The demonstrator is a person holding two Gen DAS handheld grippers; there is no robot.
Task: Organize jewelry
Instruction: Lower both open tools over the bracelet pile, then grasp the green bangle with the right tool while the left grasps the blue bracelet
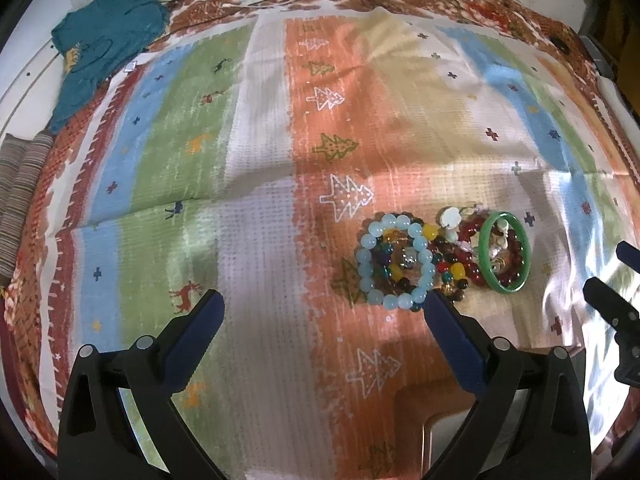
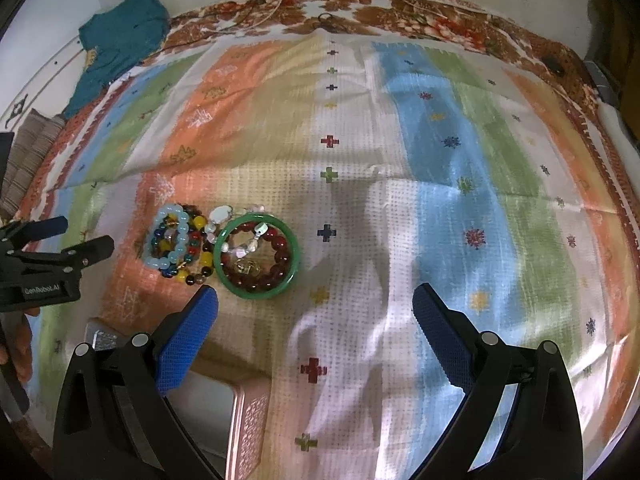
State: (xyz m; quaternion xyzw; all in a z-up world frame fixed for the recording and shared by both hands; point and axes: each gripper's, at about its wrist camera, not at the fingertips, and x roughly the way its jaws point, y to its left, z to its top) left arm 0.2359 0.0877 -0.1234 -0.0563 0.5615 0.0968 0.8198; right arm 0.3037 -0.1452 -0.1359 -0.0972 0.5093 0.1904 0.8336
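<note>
Ahead of right tool (image 2: 314,308) | jewelry pile (image 2: 224,246) (left of centre)

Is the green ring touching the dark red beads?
Touching. In the right wrist view the dark red bead bracelet lies inside the green bangle, its beads pressed against the inner rim.

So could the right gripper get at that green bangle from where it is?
Probably yes. The right gripper is open and empty, and the green bangle lies just ahead of its left finger on top of the pile, with nothing between them.
</note>
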